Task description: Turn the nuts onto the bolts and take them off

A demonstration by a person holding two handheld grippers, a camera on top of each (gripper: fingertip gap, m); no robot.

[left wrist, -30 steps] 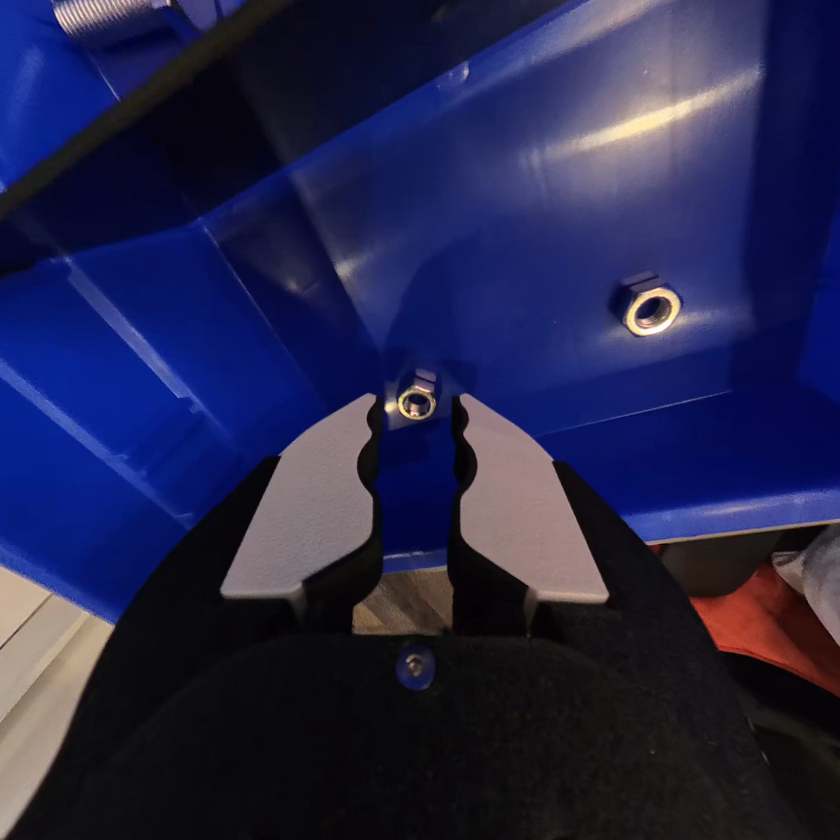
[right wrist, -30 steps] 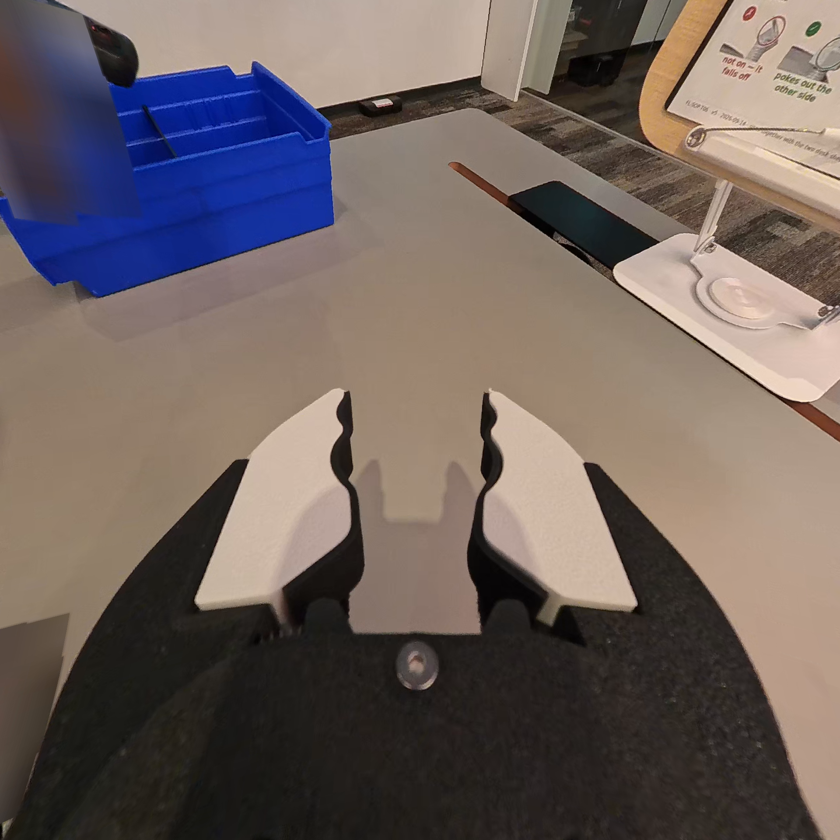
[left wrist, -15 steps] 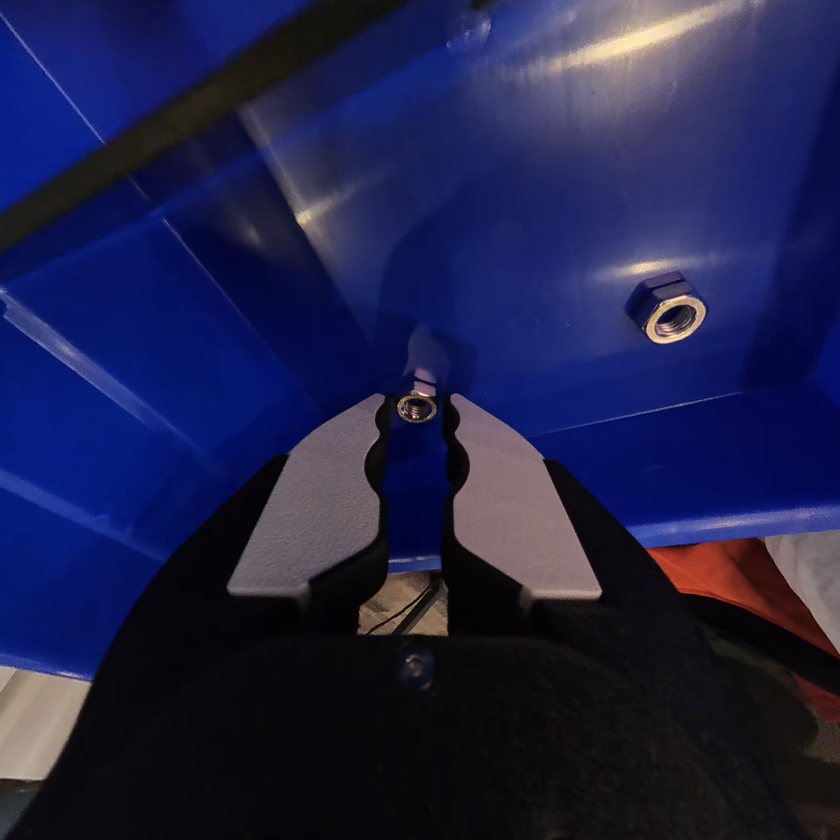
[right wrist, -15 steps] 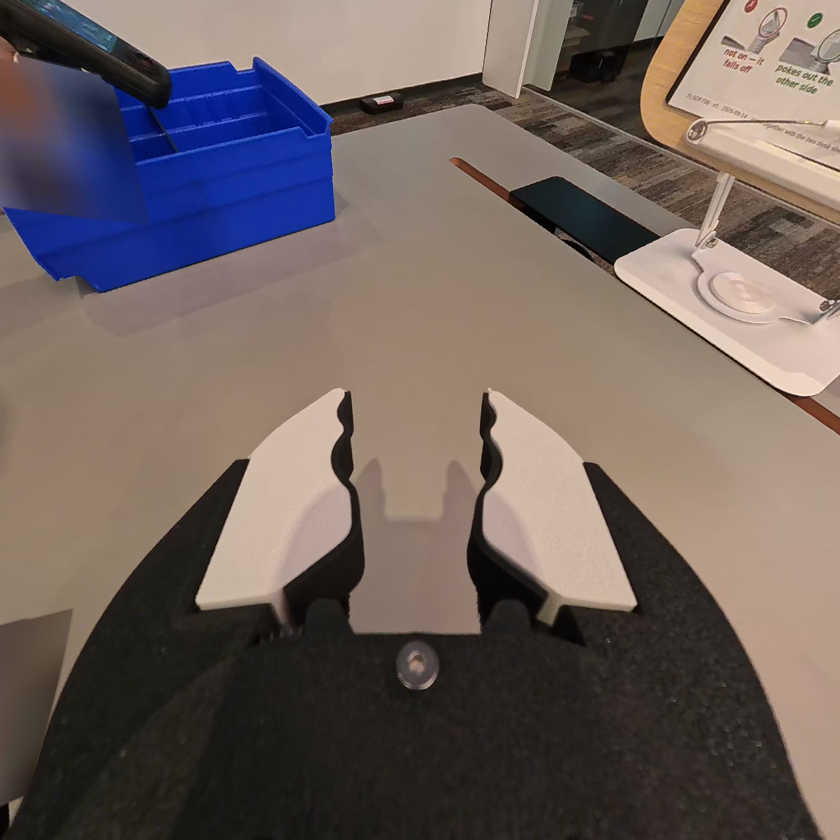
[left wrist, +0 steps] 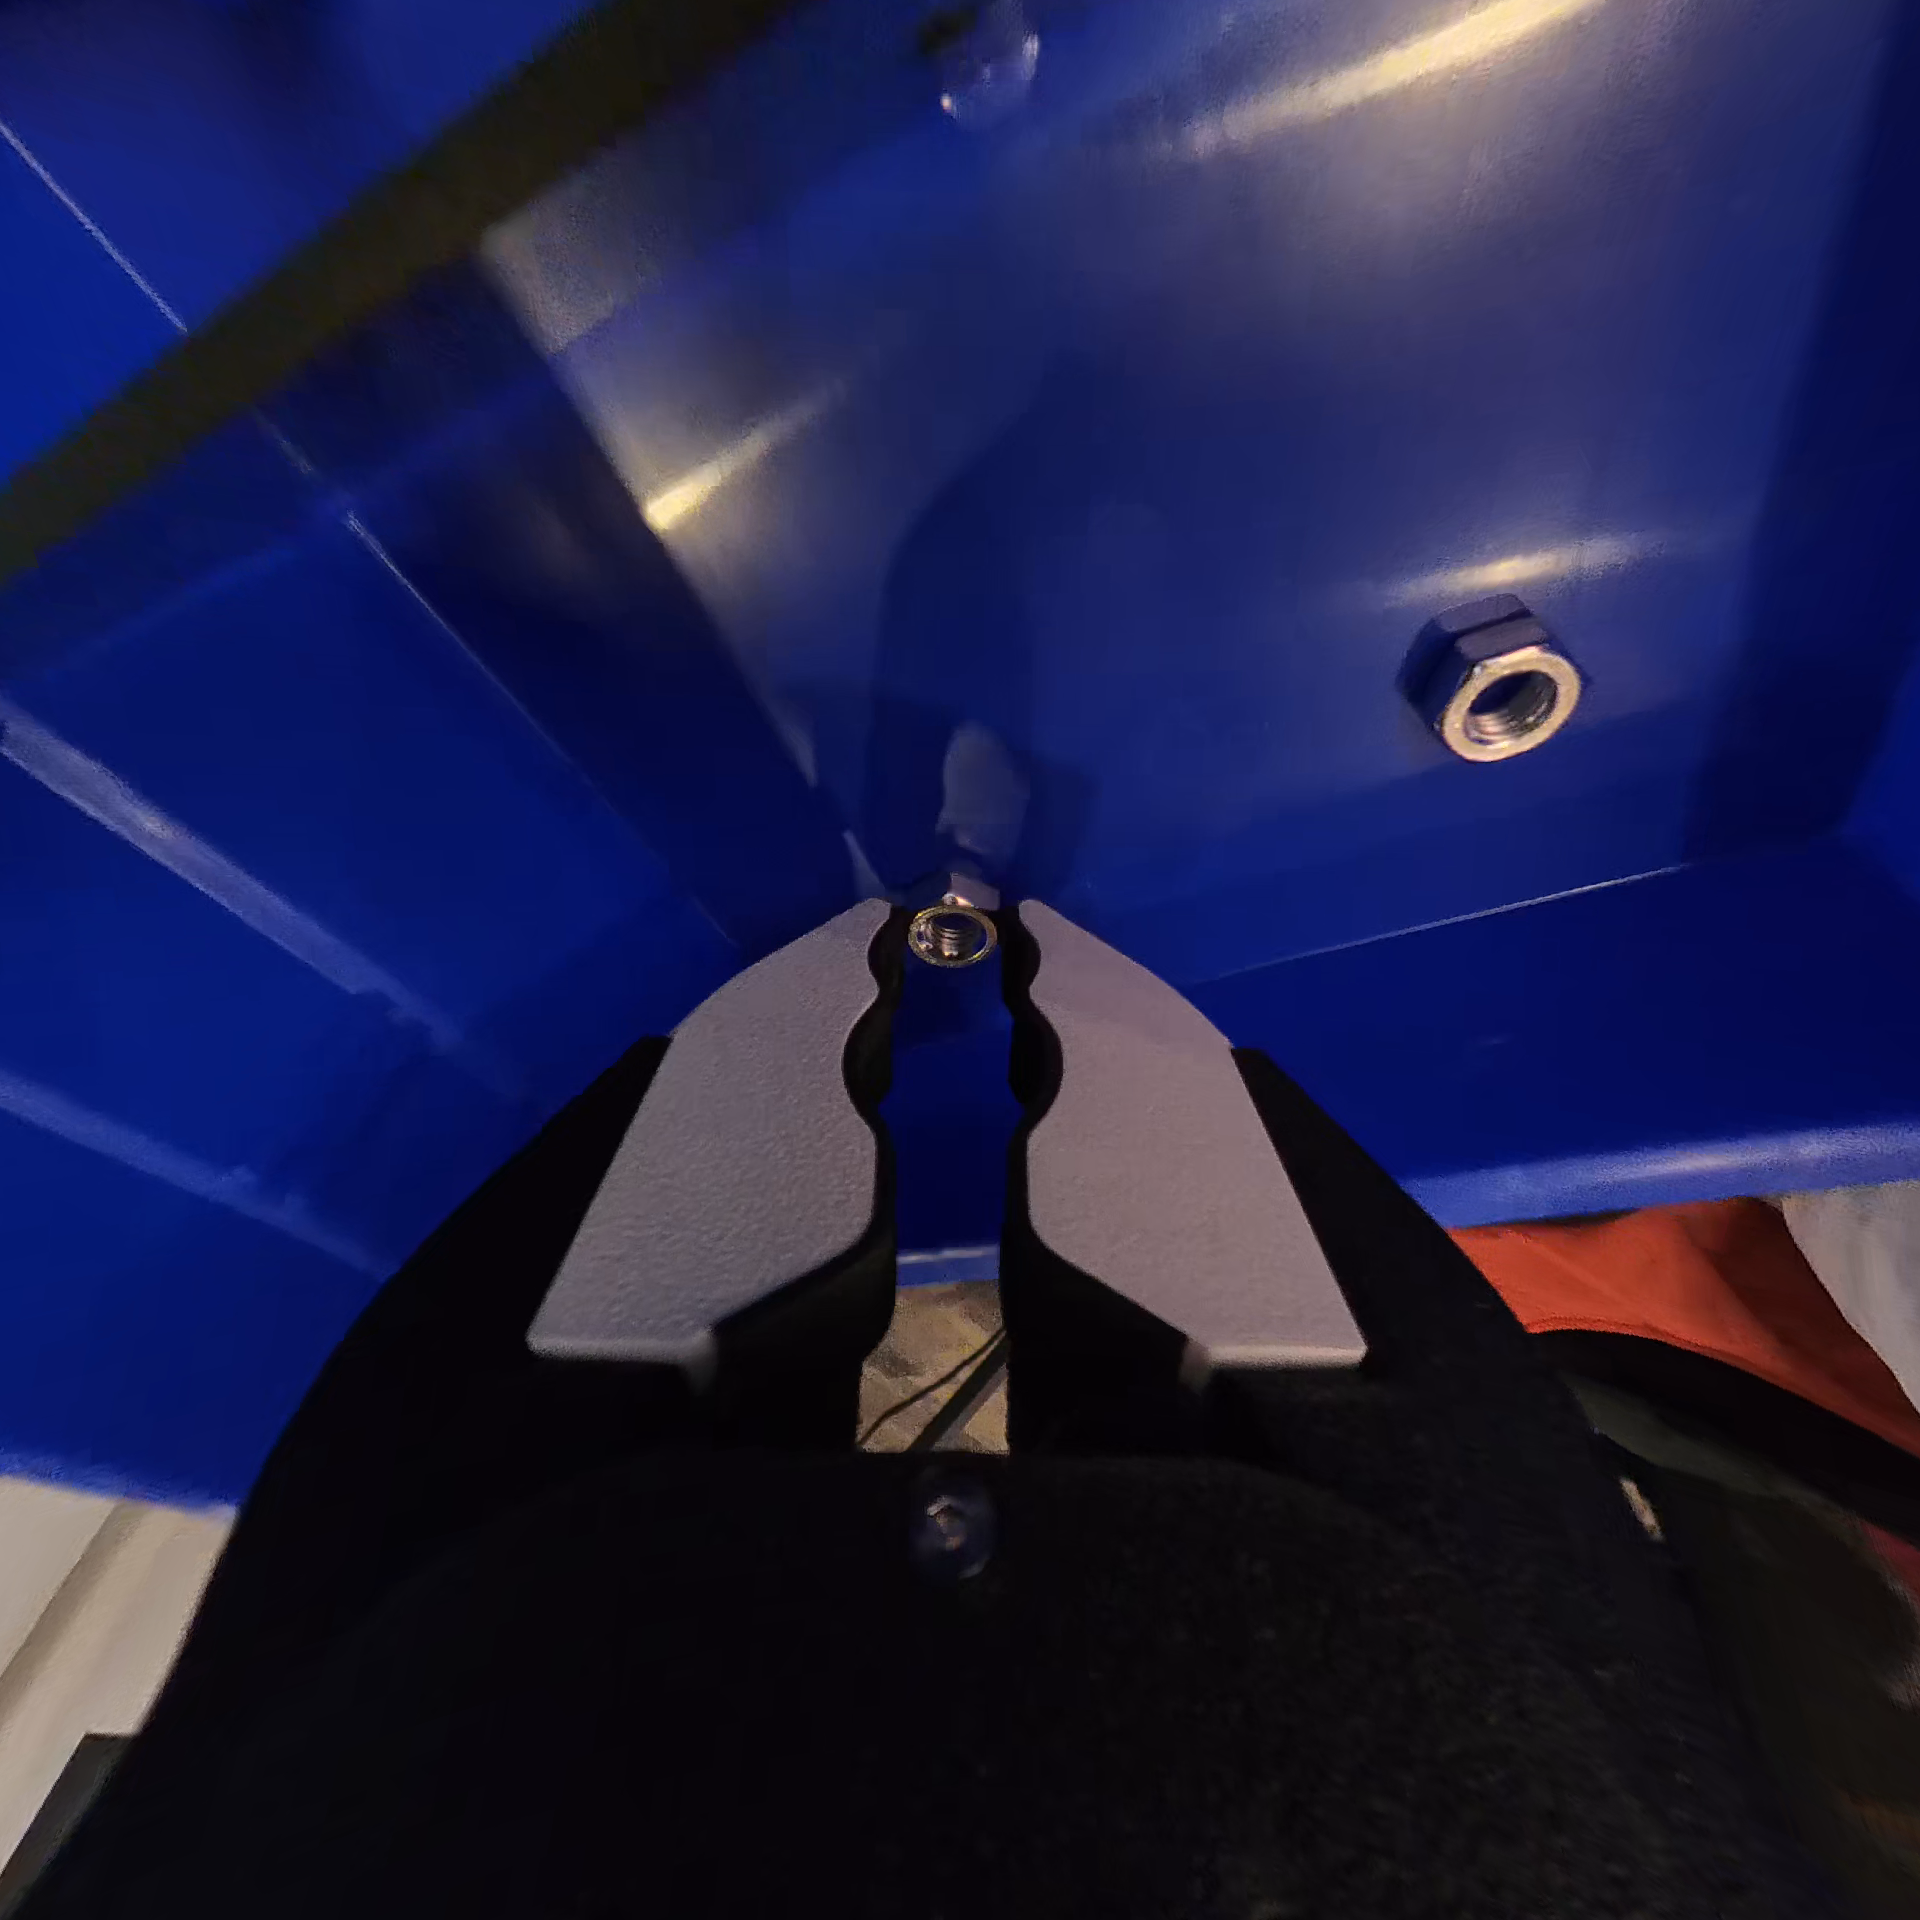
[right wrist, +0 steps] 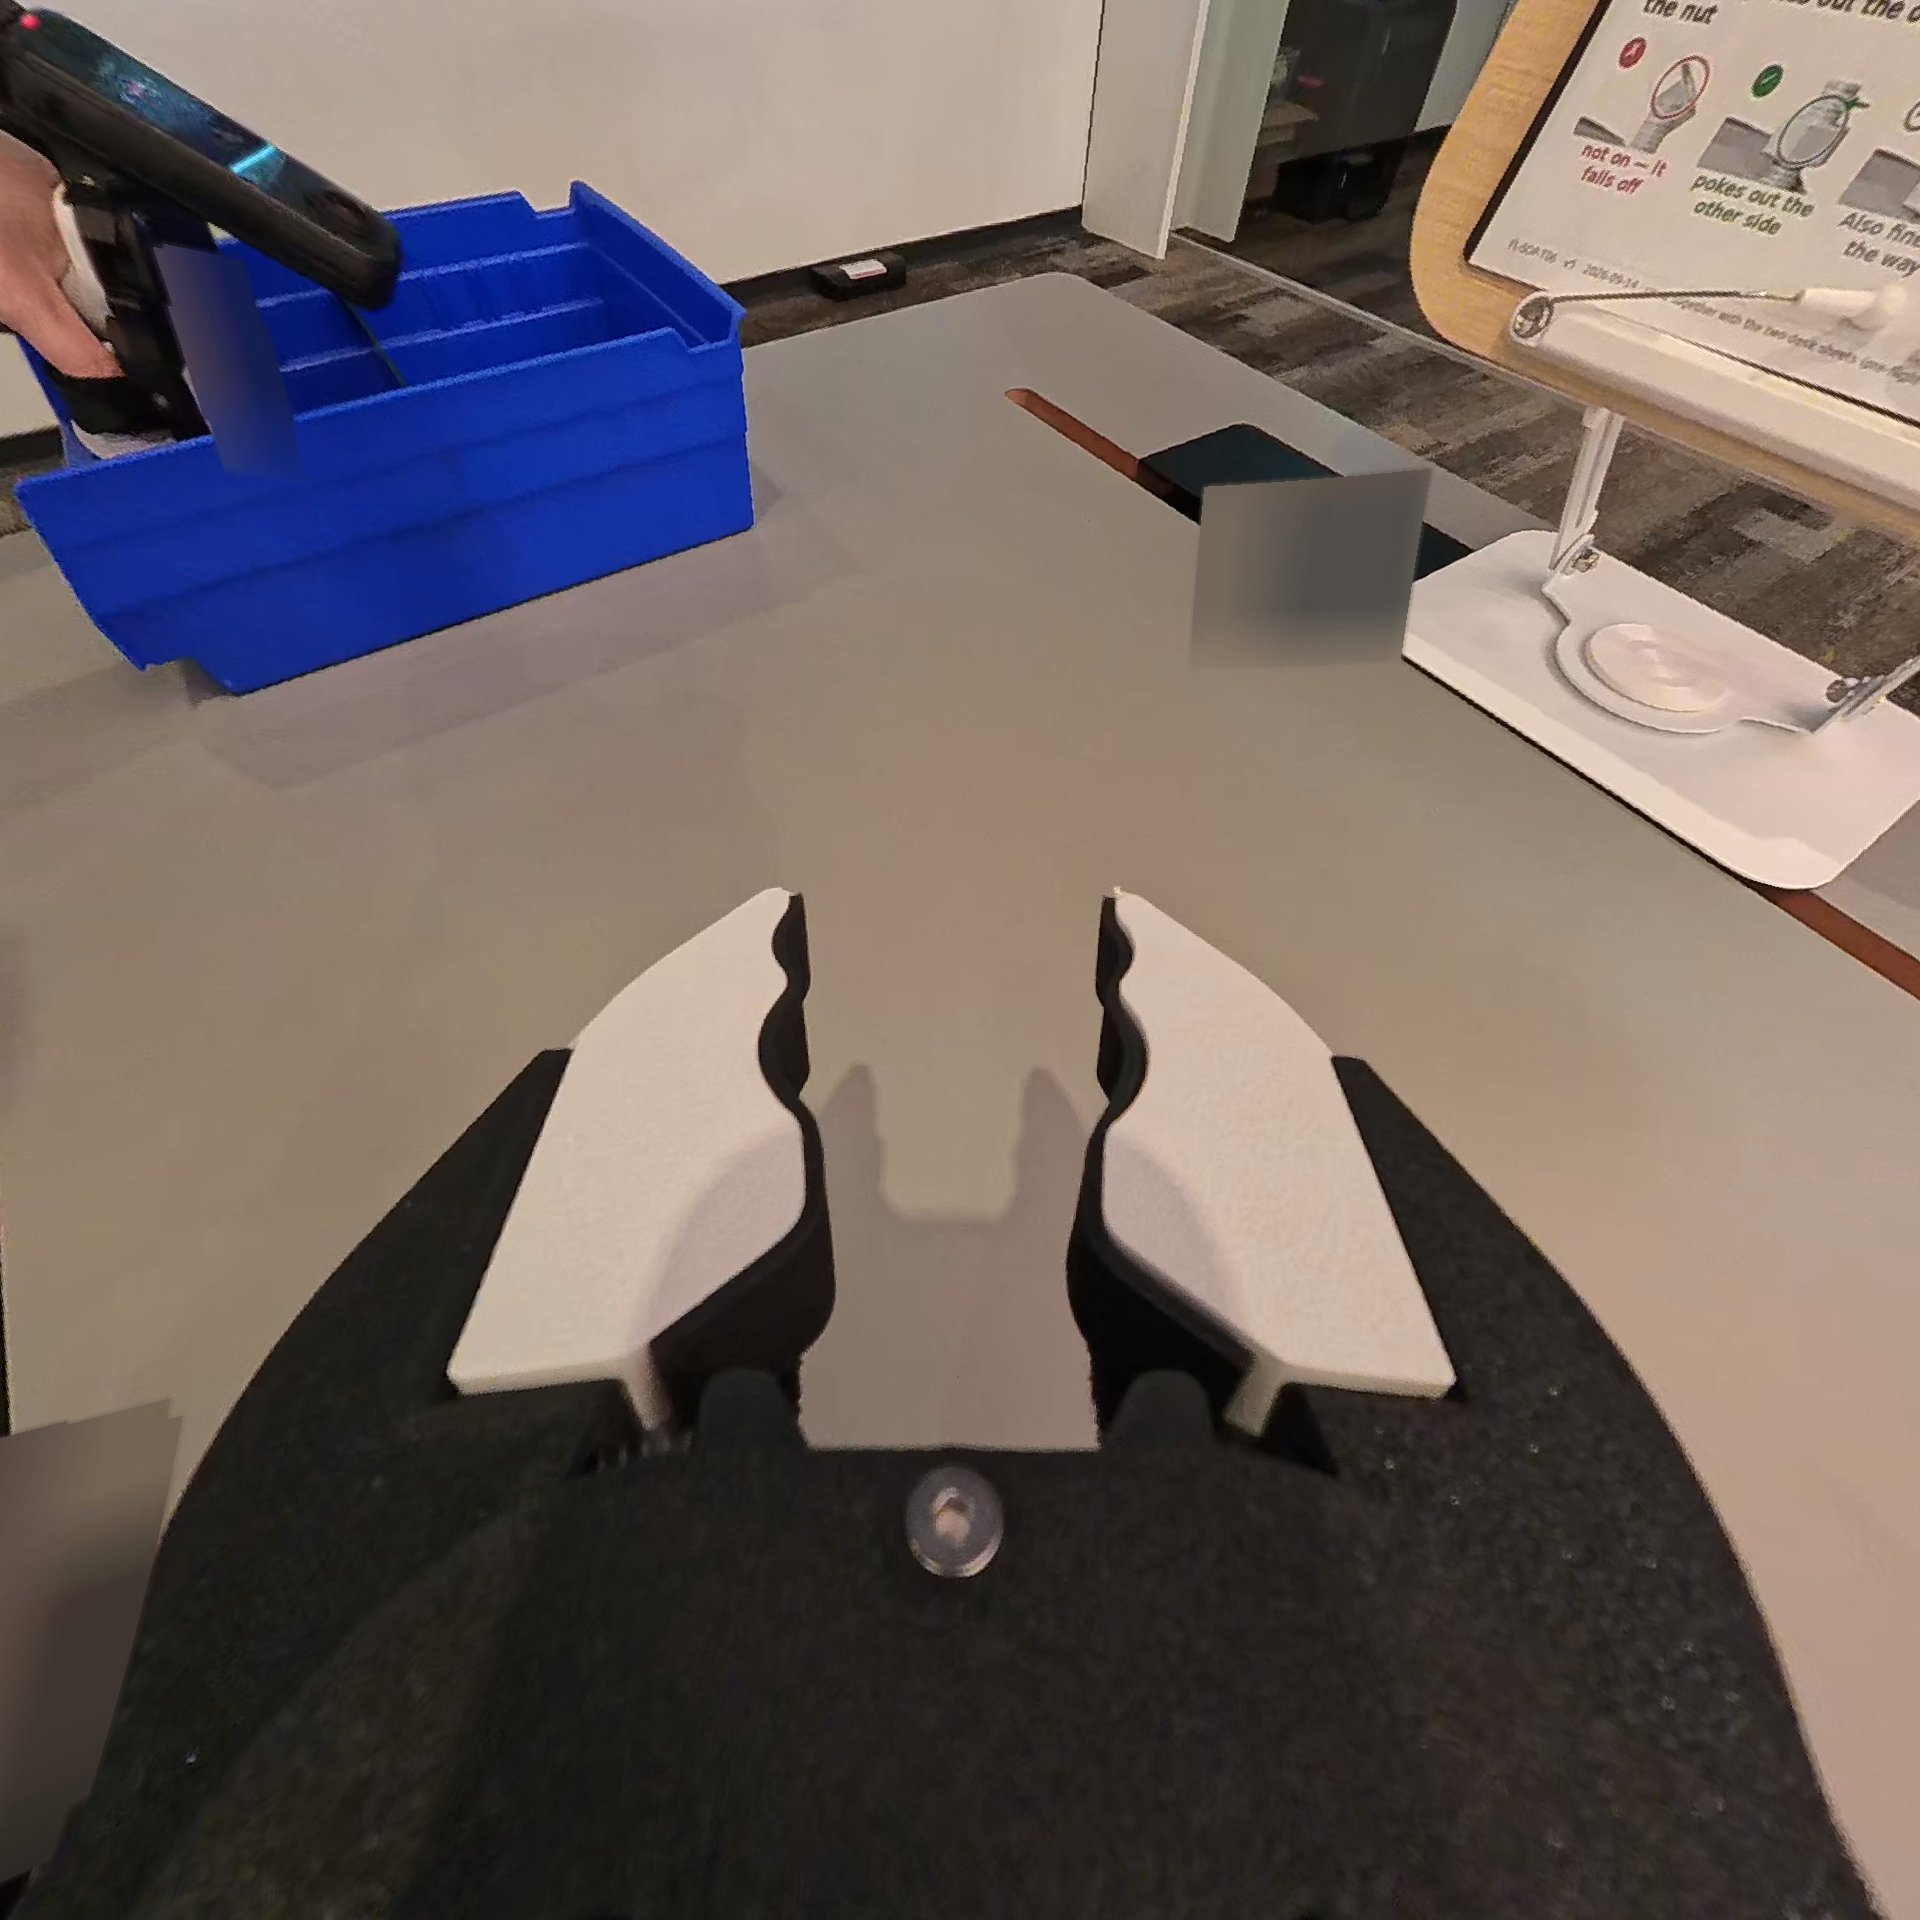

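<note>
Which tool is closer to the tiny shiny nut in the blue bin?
Left. The left tool is inside the blue bin, its tips on either side of the small nut. The right tool is over bare grey table, away from the bin.

My left gripper [left wrist: 951, 940]: pale grey finger plates, black inner pads, black fuzzy body.
Small nut [left wrist: 952, 933] between my left fingertips: shiny silver.
Larger nut [left wrist: 1493, 694]: silver face, sides tinted blue by the bin.
Bin [left wrist: 1299, 364] I reach into: glossy deep blue with pale streaks of reflected light.
Cloth [left wrist: 1704, 1320] below the bin's edge: orange-red.
My right gripper [right wrist: 951, 904]: white finger plates, black pads, black speckled body.
Table [right wrist: 935, 727]: plain matte grey, with a thin reddish-brown edge.
Stand base [right wrist: 1662, 717]: white.
Board [right wrist: 1704, 156] on the stand: light wood rim, white sheet with red and green marks.
Floor [right wrist: 1351, 343]: mottled dark grey-brown carpet.
</note>
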